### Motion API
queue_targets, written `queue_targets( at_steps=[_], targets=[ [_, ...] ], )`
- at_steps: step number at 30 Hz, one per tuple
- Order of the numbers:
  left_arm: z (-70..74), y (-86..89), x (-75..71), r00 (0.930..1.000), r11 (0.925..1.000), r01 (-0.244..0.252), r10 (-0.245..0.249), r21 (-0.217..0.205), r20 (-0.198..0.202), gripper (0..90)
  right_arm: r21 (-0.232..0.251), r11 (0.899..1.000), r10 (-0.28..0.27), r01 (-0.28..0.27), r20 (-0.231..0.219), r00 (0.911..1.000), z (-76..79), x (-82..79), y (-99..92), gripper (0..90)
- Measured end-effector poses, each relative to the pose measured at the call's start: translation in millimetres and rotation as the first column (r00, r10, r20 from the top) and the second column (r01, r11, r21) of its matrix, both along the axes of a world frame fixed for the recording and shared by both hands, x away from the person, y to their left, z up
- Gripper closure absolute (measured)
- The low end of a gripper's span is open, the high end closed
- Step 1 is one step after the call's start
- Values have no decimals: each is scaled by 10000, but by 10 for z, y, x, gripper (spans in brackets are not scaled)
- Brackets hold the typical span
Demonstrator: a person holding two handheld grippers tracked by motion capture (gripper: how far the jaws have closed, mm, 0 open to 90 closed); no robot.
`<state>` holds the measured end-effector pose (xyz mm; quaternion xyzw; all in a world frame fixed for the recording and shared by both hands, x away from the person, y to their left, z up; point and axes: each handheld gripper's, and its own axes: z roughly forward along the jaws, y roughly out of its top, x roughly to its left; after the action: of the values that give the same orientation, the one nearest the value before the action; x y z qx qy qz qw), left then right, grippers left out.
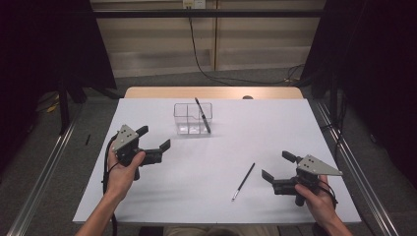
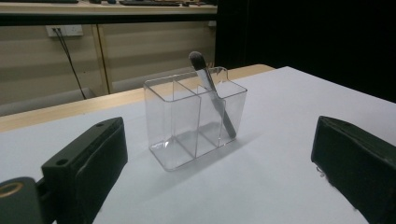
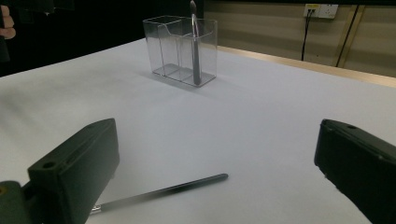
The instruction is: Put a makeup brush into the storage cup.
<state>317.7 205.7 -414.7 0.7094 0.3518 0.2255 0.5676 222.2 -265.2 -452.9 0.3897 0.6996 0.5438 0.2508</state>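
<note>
Jaws on both tools stand wide apart and grip nothing. On the left, the left gripper (image 1: 153,140) hangs just above the table (image 1: 162,196), held in the person's left hand (image 1: 123,169), and faces the clear organizer (image 1: 193,118) that stands near the far middle of the white surface. From the left gripper view the organizer (image 2: 194,121) shows three compartments, and one makeup brush (image 2: 212,93) leans in the end one on the right, bristles up.

Further right, a second brush (image 1: 244,181) lies flat on the table, well apart from the organizer and near the front edge. The right gripper (image 1: 280,167), held in the right hand (image 1: 317,199), sits just beside it. In the right gripper view the loose brush (image 3: 163,191) lies across the foreground between the open jaws and a little below them.

As a judgement, the work is putting brushes into the organizer, and the step in hand is the pickup of the second one. The next move calls for lowering the right gripper over the thin handle, closing squarely across it, then lifting and tipping it upright over a compartment.

Counted: two grippers, two brushes, one organizer, three compartments, one table.
</note>
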Motion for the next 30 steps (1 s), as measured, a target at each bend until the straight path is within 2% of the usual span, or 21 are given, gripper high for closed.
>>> queue_targets(
  at_steps=[6,9,16,18,20,25,28,30],
  targets=[
    [-32,84,-127,10000,9998,-39,38,173,59,40,-7,10000,-13,13,-14,10000,-1,0,1,0],
    [-58,146,-194,9999,9999,-141,141,42,12,40,-12,10000,-19,19,-4,10000,0,-1,0,0],
    [-103,266,-291,9993,9993,-370,370,28,-32,40,58,10000,-11,11,-34,10000,8,-5,12,0],
    [-118,281,-325,9979,9974,-638,640,338,-29,45,71,10000,-30,30,-26,10000,9,-6,9,0],
    [-142,320,-370,9985,9979,-533,537,377,-92,46,90,9999,-59,59,-34,10000,9,-8,6,0],
    [-168,387,-468,9976,9976,-666,669,181,-166,46,64,9999,-87,88,-76,9999,4,-5,-2,0],
    [-190,427,-511,9964,9969,-783,778,-117,-345,46,85,9999,-97,97,-52,9999,7,-17,-5,0],
    [-210,432,-546,9966,9969,-779,776,-75,-291,46,70,9999,-90,90,-45,9999,7,-22,-10,0]
  ],
)
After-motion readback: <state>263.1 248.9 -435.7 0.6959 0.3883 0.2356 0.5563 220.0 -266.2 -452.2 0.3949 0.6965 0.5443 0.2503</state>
